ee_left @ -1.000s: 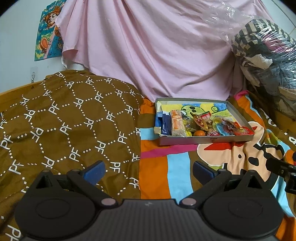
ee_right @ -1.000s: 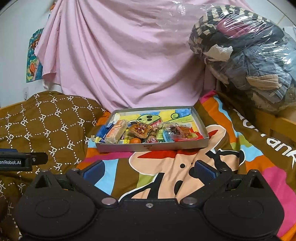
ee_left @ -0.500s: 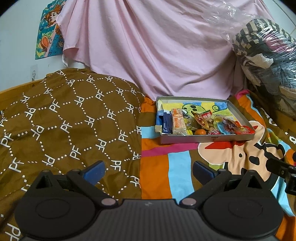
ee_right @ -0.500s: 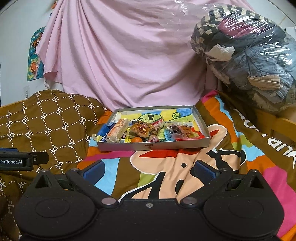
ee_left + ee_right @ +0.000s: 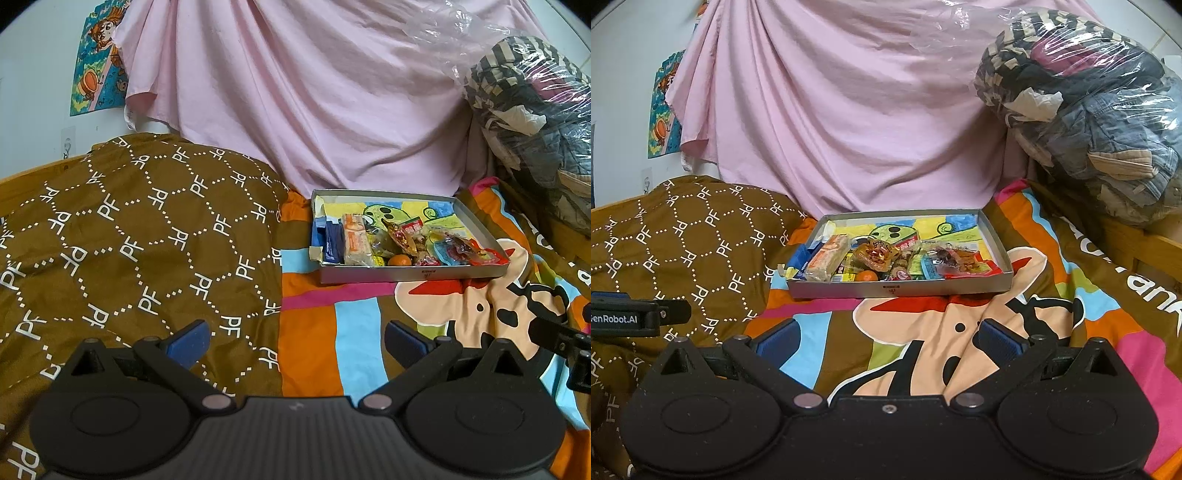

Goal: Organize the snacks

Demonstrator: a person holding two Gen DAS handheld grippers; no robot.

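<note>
Ahead on the bed, the tray [image 5: 899,290] holds light, crinkly, slippery snacks [image 5: 875,260], best pinched by wrapper edges; left gripper [image 5: 295,341] and right gripper [image 5: 886,341] both gape empty.

Snack labels in the tray [image 5: 1003,258] are too small to read.

Both views are evenly and softly lit, with only faint shadows. Glare glints off the clear crinkled plastic bag of clothes [image 5: 1082,110]. Fisheye bending curves the edges, corners go black, focus is fairly sharp

Right tool [image 5: 888,341] spread wide, empty, short of snack tray [image 5: 901,290]
</note>
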